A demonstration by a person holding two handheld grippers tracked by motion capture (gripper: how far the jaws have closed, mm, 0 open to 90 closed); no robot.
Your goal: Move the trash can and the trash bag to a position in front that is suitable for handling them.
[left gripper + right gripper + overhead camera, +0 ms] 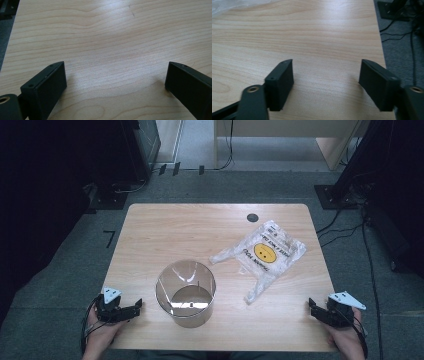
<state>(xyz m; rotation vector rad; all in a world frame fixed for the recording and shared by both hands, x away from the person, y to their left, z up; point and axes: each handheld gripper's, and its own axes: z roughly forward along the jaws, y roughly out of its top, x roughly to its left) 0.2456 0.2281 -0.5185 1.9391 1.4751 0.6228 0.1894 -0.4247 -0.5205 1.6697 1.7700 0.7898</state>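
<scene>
Table (pixel 165 235) of pale wood grain with rounded corners carries everything, a small dark round hole (pixel 252 217) near its far edge. Next in size, a clear crumpled plastic bag (pixel 264 254) printed with a yellow smiley face lies flat, ahead and to the left of the right gripper (pixel 320 312) and well apart from it. A transparent cylindrical plastic container (pixel 186 292) stands upright just to the right of the left gripper (pixel 125 311), near but not touching. Both grippers rest at the table's near edge, each held in a hand. The left gripper (pixel 115 80) has its jaws spread wide, bare wood between them. The right gripper (pixel 325 82) is likewise parted wide and holds nothing; a corner of the bag (pixel 234 5) shows far ahead to its left.
</scene>
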